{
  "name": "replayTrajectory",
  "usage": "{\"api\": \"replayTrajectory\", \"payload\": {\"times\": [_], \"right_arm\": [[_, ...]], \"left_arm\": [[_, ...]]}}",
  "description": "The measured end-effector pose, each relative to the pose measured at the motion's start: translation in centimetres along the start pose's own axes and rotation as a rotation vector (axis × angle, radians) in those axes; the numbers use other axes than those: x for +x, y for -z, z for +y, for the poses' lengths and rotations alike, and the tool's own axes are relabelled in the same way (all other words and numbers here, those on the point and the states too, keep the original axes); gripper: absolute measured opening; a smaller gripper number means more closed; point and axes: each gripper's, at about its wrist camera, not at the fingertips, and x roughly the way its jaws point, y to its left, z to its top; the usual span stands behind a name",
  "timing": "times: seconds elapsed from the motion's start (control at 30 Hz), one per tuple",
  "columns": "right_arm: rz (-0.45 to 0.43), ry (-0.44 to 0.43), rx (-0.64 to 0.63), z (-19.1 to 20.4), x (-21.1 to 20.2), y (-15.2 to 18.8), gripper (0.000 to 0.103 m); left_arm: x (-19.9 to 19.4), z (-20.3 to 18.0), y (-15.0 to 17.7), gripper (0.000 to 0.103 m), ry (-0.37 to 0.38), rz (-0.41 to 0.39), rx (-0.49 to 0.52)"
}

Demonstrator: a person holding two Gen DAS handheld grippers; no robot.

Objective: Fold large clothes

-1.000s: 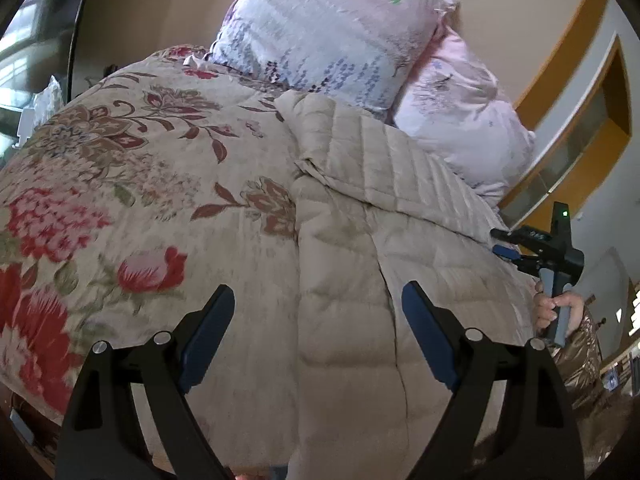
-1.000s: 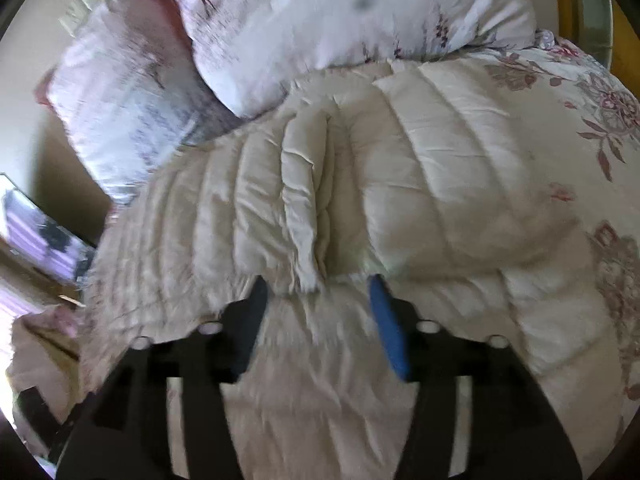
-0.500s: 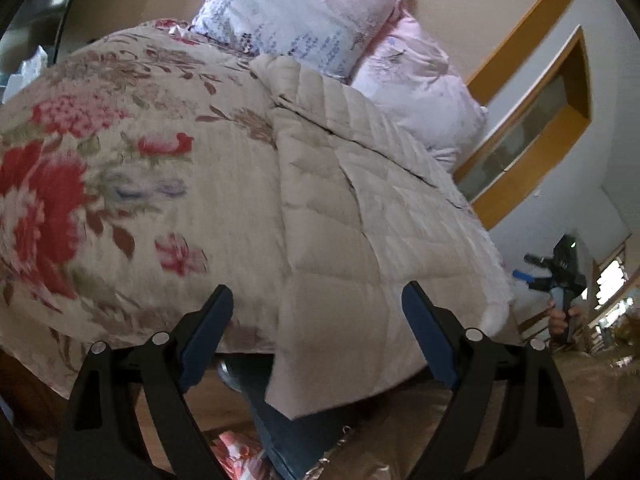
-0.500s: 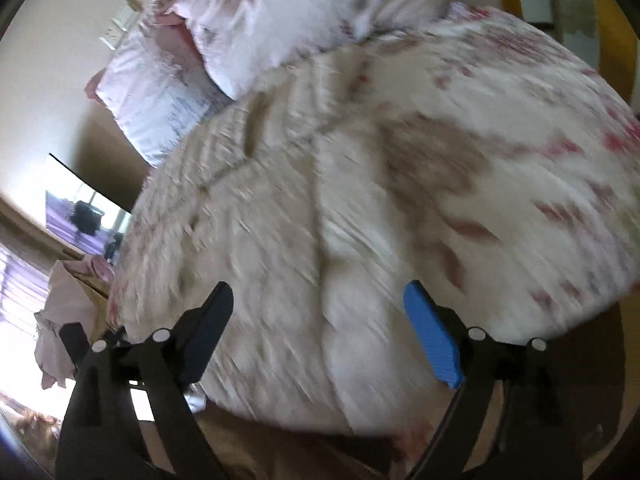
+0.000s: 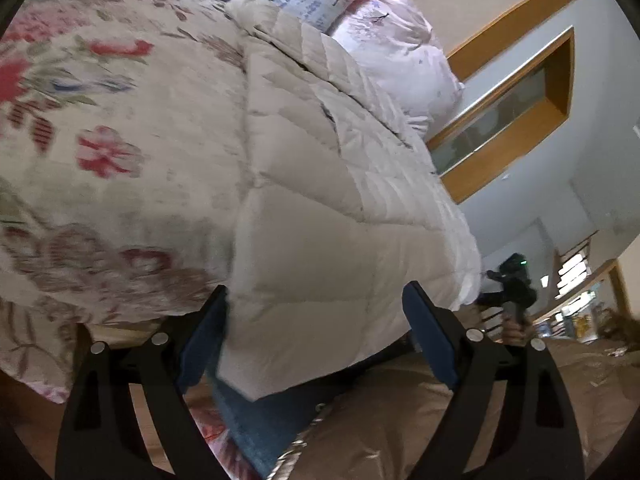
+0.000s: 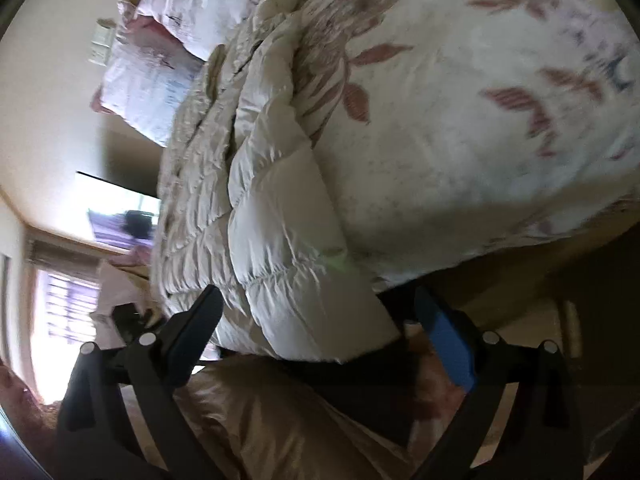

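Blue-padded fingers [image 5: 430, 344] on the left gripper [image 5: 316, 340] stand spread wide, the hanging corner of the cream quilted coat [image 5: 320, 216] drooping between them, nothing pinched. Over on the right gripper [image 6: 324, 336], the jaws have just been opening and now gape too, the coat's puffy hem [image 6: 296, 312] lying between the pads without being squeezed. That coat lies flat along the edge of the floral bedspread [image 5: 112, 152], its far end up by the pink pillows [image 5: 392, 48]. Blue jeans [image 5: 256, 428] show below the hem.

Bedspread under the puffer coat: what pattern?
Red and pink floral print on cream bedspread; clearest in the left wrist view.
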Motion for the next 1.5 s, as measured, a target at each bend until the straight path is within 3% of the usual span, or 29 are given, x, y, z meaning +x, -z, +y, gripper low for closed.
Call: {"api": "replayTrajectory", "payload": {"times": [0.1,0.2,0.23,0.37,0.4,0.47,0.63,0.73,0.9,1.17,1.3,1.5], "right_arm": [[0.003,-0.069,0.01,-0.4,1.3,0.1,0.096],[0.026,-0.087,0.005,-0.2,2.2,0.3,0.072],[0.033,-0.096,-0.002,0.1,2.3,0.4,0.058],[0.038,-0.119,-0.096,2.3,1.5,1.5,0.028],[0.032,-0.121,-0.117,2.9,1.0,1.8,0.026],[0.001,-0.125,-0.174,4.8,0.1,2.0,0.022],[-0.136,-0.128,-0.316,9.9,-2.4,1.3,0.019],[-0.255,-0.069,-0.38,13.1,-3.4,0.5,0.019],[-0.471,0.192,-0.462,16.9,-3.7,-0.4,0.019],[-0.672,0.528,-0.588,21.3,-0.7,-3.2,0.019],[-0.714,0.589,-0.599,22.8,0.6,-5.7,0.019],[-0.772,0.596,-0.569,24.3,1.2,-9.5,0.019]], "left_arm": [[0.9,-0.1,0.0,0.087,0.029,0.004,-0.011],[1.5,0.1,0.1,0.08,0.062,0.004,-0.036],[1.7,0.2,0.1,0.076,0.073,0.006,-0.046],[1.5,0.4,0.1,0.042,0.114,0.014,-0.068],[1.1,0.2,0.1,0.031,0.128,0.01,-0.064],[0.4,-0.5,0.0,0.023,0.138,-0.001,-0.04],[-2.0,-4.2,-2.3,0.019,0.114,-0.084,0.084],[-3.0,-6.0,-4.5,0.019,0.047,-0.154,0.128],[-3.7,-7.1,-7.4,0.019,-0.078,-0.241,0.135],[-2.1,-6.5,-13.1,0.019,-0.21,-0.308,0.07],[-1.3,-6.6,-16.3,0.019,-0.244,-0.319,0.071],[-0.1,-6.8,-21.1,0.019,-0.271,-0.339,0.08]]}}
